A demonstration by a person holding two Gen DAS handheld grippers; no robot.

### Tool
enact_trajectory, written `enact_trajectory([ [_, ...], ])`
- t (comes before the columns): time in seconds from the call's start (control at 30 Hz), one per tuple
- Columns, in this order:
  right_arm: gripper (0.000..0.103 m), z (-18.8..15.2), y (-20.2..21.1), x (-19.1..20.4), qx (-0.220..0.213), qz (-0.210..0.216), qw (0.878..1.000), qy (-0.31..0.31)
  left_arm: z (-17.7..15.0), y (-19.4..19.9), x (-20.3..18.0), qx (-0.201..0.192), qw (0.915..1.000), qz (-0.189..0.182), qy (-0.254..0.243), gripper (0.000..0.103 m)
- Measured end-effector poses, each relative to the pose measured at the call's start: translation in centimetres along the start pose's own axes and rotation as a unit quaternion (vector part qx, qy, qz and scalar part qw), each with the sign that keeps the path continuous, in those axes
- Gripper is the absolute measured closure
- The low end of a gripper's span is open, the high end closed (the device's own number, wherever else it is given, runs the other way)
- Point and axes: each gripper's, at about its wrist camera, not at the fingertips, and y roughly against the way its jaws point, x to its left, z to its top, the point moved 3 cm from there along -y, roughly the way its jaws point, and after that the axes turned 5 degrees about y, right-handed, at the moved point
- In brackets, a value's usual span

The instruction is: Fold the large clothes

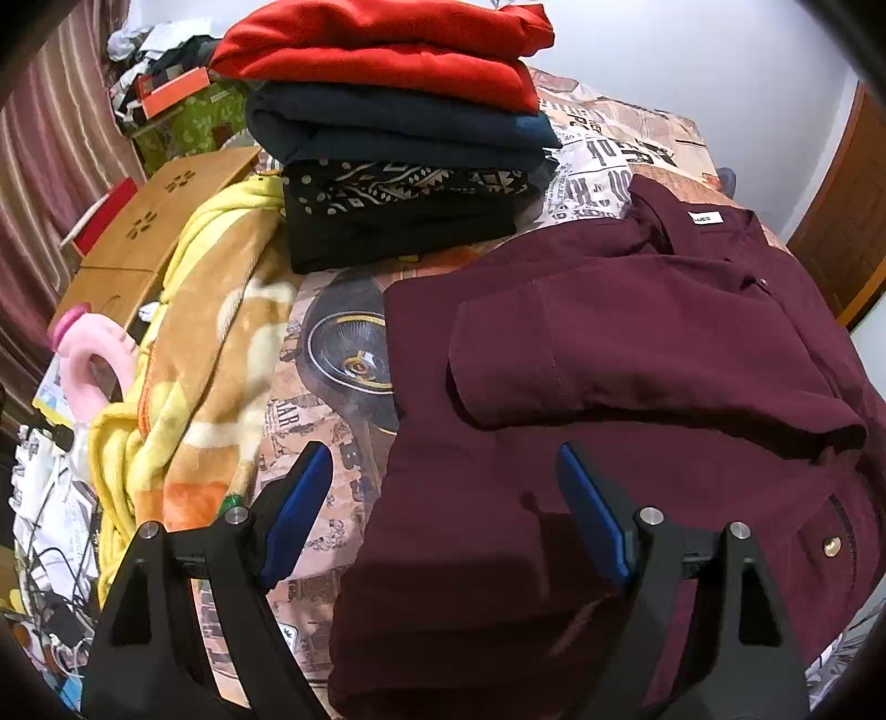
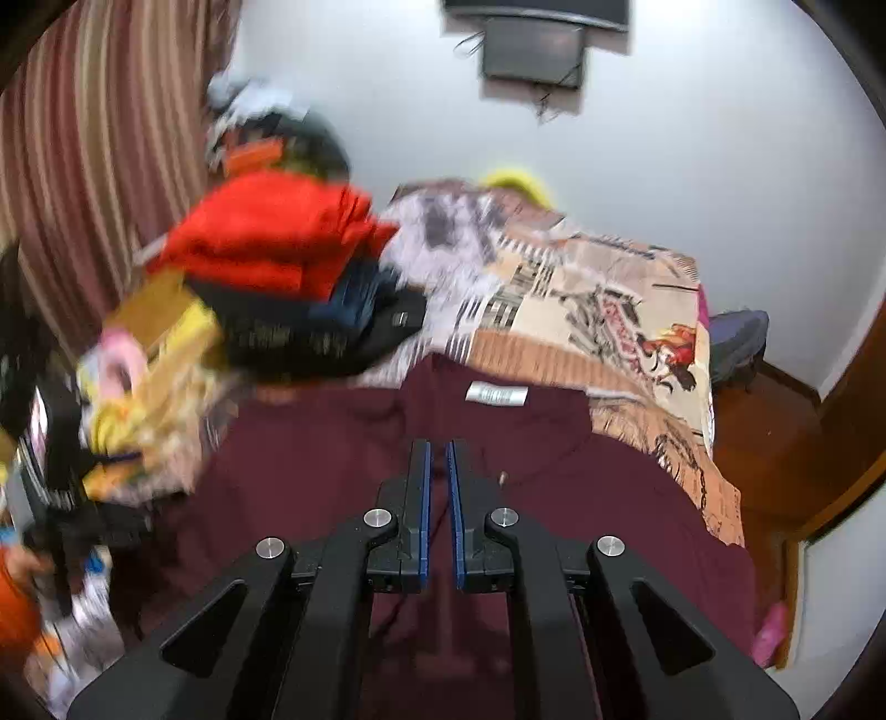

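Observation:
A maroon shirt (image 1: 637, 354) lies on the bed with its left sleeve folded across the body and a white neck label (image 1: 706, 217) at the far end. My left gripper (image 1: 443, 482) is open and empty, hovering over the shirt's near left edge. In the right wrist view the same shirt (image 2: 310, 443) fills the foreground. My right gripper (image 2: 438, 459) has its blue pads nearly closed with a thin strip of maroon fabric between them, so it seems shut on the shirt. That view is motion-blurred.
A stack of folded clothes, red (image 1: 382, 50) on navy on black patterned, sits at the far left of the bed (image 1: 603, 149). A yellow-orange blanket (image 1: 210, 354) lies at the left. Boxes and clutter (image 1: 149, 221) stand beside the bed. A wooden door (image 1: 847, 216) is on the right.

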Motion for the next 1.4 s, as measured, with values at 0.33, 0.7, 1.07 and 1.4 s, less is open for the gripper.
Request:
enact_trajectory([
  [0.33, 0.053, -0.8, -4.8, 7.2, 0.056, 0.067, 0.992, 0.094, 0.2, 0.5, 1.2, -0.007, 0.9999, 0.006, 0.004, 0.021],
  [0.7, 0.053, -2.1, -12.1, 13.0, 0.153, 0.083, 0.971, 0.166, -1.3, -1.3, 3.4, 0.021, 0.9994, 0.002, 0.027, 0.021],
  [1.07, 0.093, -1.3, -12.9, 12.3, 0.150, 0.082, 0.976, 0.136, -2.2, -2.4, 3.1, 0.036, 0.9990, -0.006, 0.024, 0.021],
  [1.4, 0.098, 0.2, -5.1, 6.5, 0.010, 0.044, 0.999, 0.016, -3.3, -3.9, 2.4, 0.062, 0.9980, -0.003, 0.011, 0.021],
])
